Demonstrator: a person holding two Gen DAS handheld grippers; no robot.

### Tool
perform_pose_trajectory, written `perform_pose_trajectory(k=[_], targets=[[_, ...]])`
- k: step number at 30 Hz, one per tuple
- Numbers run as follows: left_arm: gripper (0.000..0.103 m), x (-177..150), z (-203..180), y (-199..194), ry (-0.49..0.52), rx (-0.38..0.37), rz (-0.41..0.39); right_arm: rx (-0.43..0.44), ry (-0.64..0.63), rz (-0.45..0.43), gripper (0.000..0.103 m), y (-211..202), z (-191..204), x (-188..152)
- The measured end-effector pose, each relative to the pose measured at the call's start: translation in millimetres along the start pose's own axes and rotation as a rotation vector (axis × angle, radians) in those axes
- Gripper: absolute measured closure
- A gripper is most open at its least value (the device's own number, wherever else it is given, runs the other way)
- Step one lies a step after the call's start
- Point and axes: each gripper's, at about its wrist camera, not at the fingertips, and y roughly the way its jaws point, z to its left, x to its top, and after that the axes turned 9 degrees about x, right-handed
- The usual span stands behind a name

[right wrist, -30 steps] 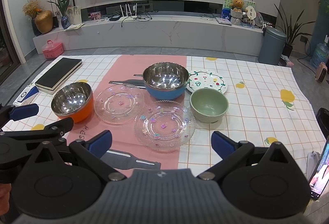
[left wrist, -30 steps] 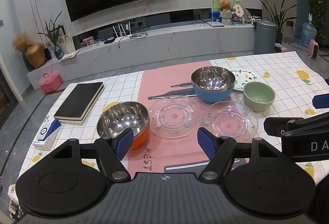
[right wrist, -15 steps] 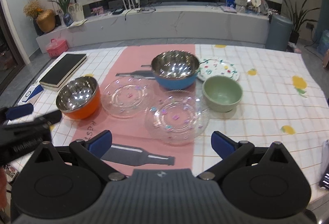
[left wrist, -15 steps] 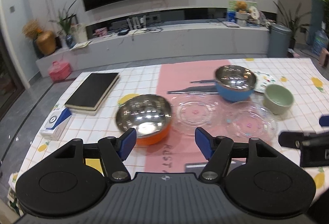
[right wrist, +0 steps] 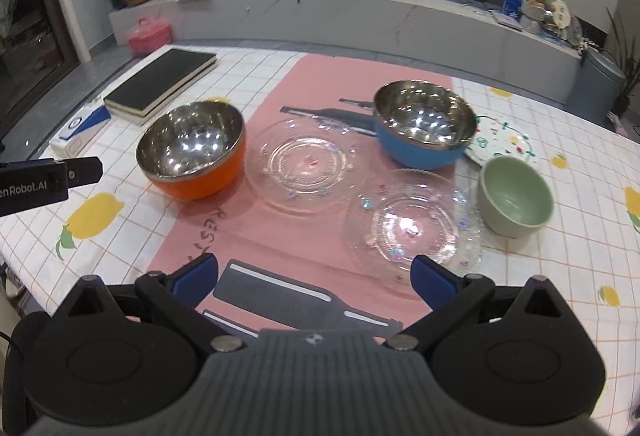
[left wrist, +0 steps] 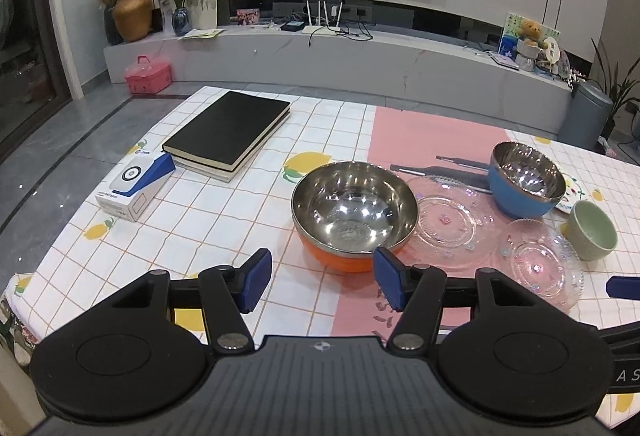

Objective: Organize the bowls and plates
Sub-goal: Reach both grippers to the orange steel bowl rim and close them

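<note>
I see my left gripper (left wrist: 322, 282) spread wide with nothing between its blue-padded fingers (left wrist: 256, 278); its right pad sits in front of the near rim of the orange bowl with a shiny steel lining (left wrist: 354, 214), though I cannot tell whether it touches. My right gripper (right wrist: 314, 278) is spread wide too and holds nothing, hovering over the pink runner (right wrist: 280, 232) just before the nearer clear glass plate with a scalloped, beaded edge (right wrist: 414, 230).

Taking the orange bowl as my landmark: the second clear ribbed glass plate (right wrist: 302, 164) lies just to its right, the blue steel-lined bowl (right wrist: 424, 126) farther right and back, and the matte pale green bowl (right wrist: 516, 196) farthest right, just beside the nearer glass plate. A white patterned plate (right wrist: 502, 142) is partly hidden behind the blue bowl. The black hardcover book (left wrist: 230, 134) and small white-and-blue box (left wrist: 134, 186) lie to the bowl's left on the checked lemon-print tablecloth (left wrist: 192, 232).

From the left wrist, the right gripper shows only as a blue pad cut off at the frame edge.
</note>
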Motion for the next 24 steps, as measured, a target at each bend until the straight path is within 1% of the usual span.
perform_pose_trajectory(k=[5,9,13,14,16,18,21,22,23,24], targets=[[0.035,5,2,13,-0.016,-0.023,0.007,0.016,0.003,-0.003,0.003,8,0,16],[0.035,17,13,26,-0.08,-0.059,0.011,0.044,0.028,-0.039,0.003,18,-2,36],[0.035,27,26,43,-0.172,-0.068,0.02,0.09,0.071,-0.068,0.004,38,-3,54],[0.035,29,29,47,-0.197,-0.072,0.025,0.101,0.088,-0.064,0.005,45,-3,59],[0.035,32,35,60,-0.242,-0.092,0.041,0.116,0.129,-0.057,0.014,61,-3,67],[0.035,32,38,76,-0.268,-0.105,0.061,0.124,0.171,-0.045,0.018,76,-2,75],[0.035,30,39,95,-0.282,-0.071,0.1,0.133,0.196,-0.032,0.023,97,3,82],[0.036,29,39,100,-0.285,-0.062,0.11,0.135,0.2,-0.025,0.025,103,5,83],[0.04,28,40,104,-0.291,-0.057,0.119,0.135,0.205,-0.016,0.027,109,6,84],[0.045,27,40,108,-0.303,-0.058,0.129,0.138,0.211,-0.005,0.032,115,7,85]])
